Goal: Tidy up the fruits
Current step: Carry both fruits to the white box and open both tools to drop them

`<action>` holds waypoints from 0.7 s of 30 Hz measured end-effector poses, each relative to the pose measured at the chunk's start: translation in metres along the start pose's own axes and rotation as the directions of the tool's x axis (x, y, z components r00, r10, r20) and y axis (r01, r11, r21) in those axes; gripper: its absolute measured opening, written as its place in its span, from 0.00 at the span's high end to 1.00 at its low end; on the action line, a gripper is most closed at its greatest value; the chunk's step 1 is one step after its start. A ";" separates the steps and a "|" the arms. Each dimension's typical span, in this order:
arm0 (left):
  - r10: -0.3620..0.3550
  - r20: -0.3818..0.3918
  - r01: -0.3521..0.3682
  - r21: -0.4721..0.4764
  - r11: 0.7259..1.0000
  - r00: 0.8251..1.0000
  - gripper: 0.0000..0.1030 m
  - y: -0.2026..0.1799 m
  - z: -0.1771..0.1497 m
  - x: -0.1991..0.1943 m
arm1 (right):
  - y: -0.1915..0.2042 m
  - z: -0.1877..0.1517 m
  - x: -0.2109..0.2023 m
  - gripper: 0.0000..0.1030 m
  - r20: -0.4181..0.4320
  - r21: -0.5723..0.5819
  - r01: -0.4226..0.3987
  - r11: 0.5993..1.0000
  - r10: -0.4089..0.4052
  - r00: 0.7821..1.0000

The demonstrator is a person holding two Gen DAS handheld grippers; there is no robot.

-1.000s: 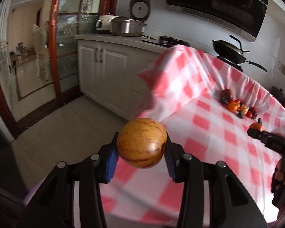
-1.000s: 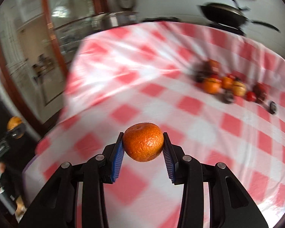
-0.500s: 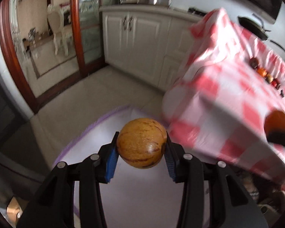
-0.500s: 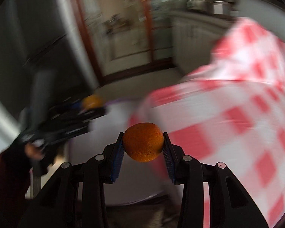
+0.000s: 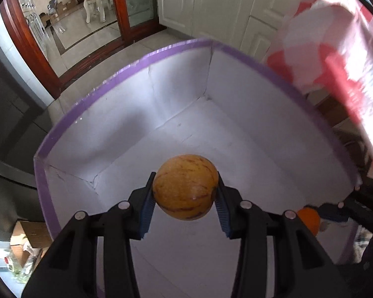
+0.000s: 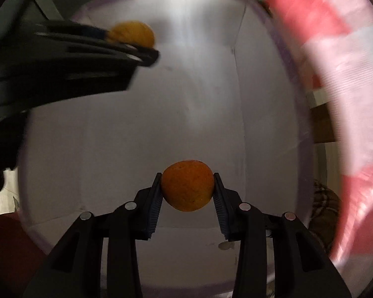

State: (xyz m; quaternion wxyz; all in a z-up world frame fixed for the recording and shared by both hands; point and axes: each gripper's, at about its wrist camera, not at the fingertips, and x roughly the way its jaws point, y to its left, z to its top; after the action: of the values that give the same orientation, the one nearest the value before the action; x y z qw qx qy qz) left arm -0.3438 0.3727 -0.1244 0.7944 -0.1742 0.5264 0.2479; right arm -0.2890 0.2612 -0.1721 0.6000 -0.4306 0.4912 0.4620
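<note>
My left gripper [image 5: 184,198] is shut on a yellow fruit with brown streaks [image 5: 184,186], held above the inside of a white box with a purple rim [image 5: 126,67]. My right gripper [image 6: 187,195] is shut on an orange [image 6: 187,185] and points down into the same box [image 6: 211,87]. In the right wrist view the left gripper [image 6: 141,47] with its yellow fruit [image 6: 131,33] shows at the upper left. In the left wrist view the orange [image 5: 309,219] and the right gripper's tips show at the lower right. The box floor looks bare.
A red and white checked tablecloth [image 5: 348,49] hangs beside the box on the right. White cabinet doors [image 5: 211,7] and a wood-framed glass door [image 5: 126,5] stand beyond on a tiled floor. A cardboard box [image 5: 24,236] lies at lower left.
Both grippers swung away from the table top with its row of fruits and came down over the white box, each still holding its fruit. The right one turned to point down.
</note>
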 end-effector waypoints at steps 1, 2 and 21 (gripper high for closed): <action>0.000 -0.007 0.000 0.000 1.000 1.000 0.57 -0.001 0.002 0.001 | 0.000 0.002 0.005 0.62 -0.015 -0.002 0.008 1.000 -0.008 1.000; -0.001 -0.014 0.001 -0.001 1.000 1.000 0.57 0.000 0.002 0.003 | -0.004 0.006 0.012 0.62 -0.035 -0.009 0.020 1.000 -0.020 0.999; 0.147 -0.162 -0.147 0.012 0.989 0.976 0.25 -0.002 0.013 0.031 | 0.007 0.018 0.022 0.38 -0.094 -0.051 0.048 0.998 -0.053 0.994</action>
State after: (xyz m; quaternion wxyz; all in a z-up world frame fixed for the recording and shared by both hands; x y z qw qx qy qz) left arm -0.3226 0.3843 -0.1475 0.7284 -0.1543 0.6009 0.2909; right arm -0.2902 0.2830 -0.1918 0.5768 -0.4789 0.4966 0.4375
